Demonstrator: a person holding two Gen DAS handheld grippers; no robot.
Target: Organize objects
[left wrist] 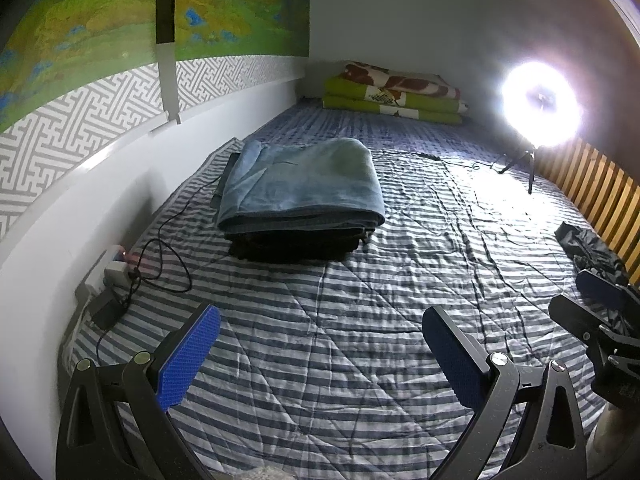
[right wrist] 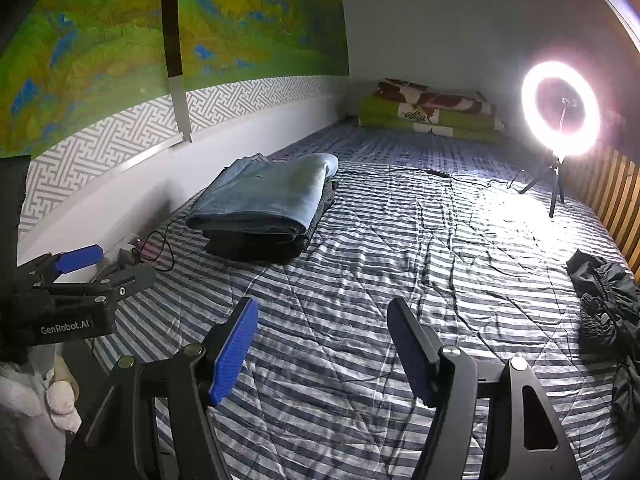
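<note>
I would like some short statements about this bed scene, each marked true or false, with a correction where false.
1. The folded blue towel lies on top of a stack of dark folded clothes. True.
2. The left gripper is shut on the towel. False: its jaws stand open above the striped quilt, holding nothing.
3. The round ring light on a small tripod is switched on. True.
4. The crumpled black garment lies on the folded stack. False: it lies apart, near the wooden slats.
5. The right gripper holds a cable. False: it is open and empty.
</note>
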